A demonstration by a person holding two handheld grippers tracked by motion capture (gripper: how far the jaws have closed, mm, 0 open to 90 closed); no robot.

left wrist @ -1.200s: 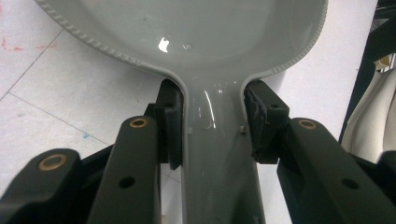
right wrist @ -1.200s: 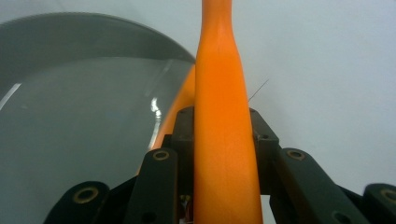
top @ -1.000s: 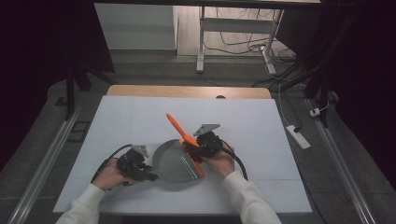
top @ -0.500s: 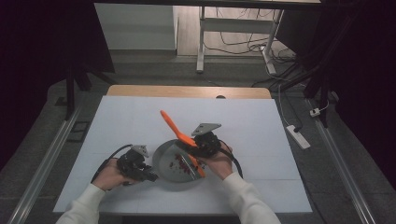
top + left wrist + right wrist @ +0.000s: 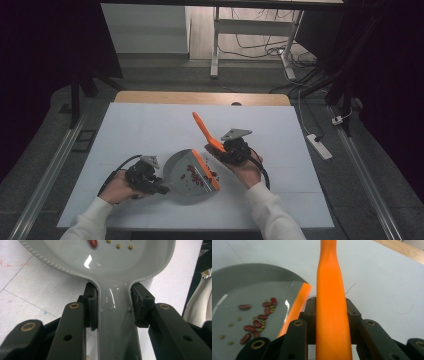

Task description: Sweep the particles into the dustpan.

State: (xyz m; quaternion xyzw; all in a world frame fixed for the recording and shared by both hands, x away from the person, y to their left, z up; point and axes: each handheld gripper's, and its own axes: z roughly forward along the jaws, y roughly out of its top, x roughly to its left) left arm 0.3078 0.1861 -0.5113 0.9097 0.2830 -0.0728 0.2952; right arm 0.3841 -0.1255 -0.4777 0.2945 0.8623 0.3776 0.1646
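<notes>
Left gripper [image 5: 150,181] clamped on grey dustpan [image 5: 187,172] handle, right gripper [image 5: 227,150] clamped on orange brush [image 5: 205,131] just right of pan's lip; risk: tilting the pan forward spills beans [image 5: 197,175] back out.

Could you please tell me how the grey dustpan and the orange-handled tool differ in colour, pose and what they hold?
The dustpan is grey; the orange-handled tool is bright orange. The dustpan lies low on the white table, while the tool's handle slants up and away over it. The dustpan holds red beans and small green ones; the tool carries none. Shared: each is clamped by its handle, the dustpan in the left gripper, the tool in the right gripper.
</notes>
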